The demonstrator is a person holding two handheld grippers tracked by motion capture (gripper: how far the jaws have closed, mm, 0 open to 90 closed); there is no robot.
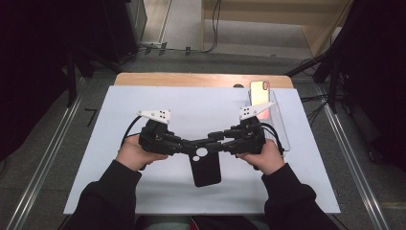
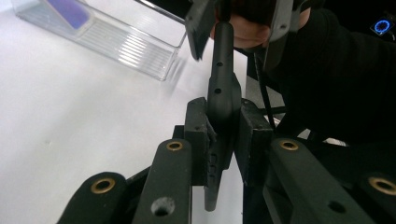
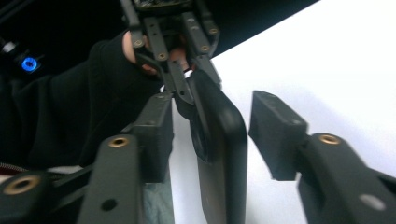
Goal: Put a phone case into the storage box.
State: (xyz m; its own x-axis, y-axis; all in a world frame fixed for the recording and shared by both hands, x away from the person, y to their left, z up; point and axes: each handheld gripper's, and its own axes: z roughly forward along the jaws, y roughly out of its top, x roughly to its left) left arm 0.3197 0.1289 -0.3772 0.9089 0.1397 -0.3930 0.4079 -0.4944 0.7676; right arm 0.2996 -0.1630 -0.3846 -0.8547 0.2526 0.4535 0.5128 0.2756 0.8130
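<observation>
A black phone case (image 1: 206, 168) hangs over the white mat, camera hole at its top, between two grippers that face each other. My left gripper (image 1: 194, 145) comes in from the left and is shut on the case's upper edge. In the left gripper view its pads (image 2: 196, 135) press both faces of the case (image 2: 222, 93). My right gripper (image 1: 216, 139) comes in from the right. In the right gripper view its jaws stand open around the case (image 3: 225, 154); the right pad (image 3: 275, 126) stays clear of it, with white mat showing in the gap.
A phone (image 1: 260, 91) with a gold-pink back leans upright in a clear plastic stand (image 1: 279, 122) at the back right of the white mat (image 1: 143, 191). Beyond the mat runs the table's wooden far edge (image 1: 191, 79). Grey floor and metal rails lie on both sides.
</observation>
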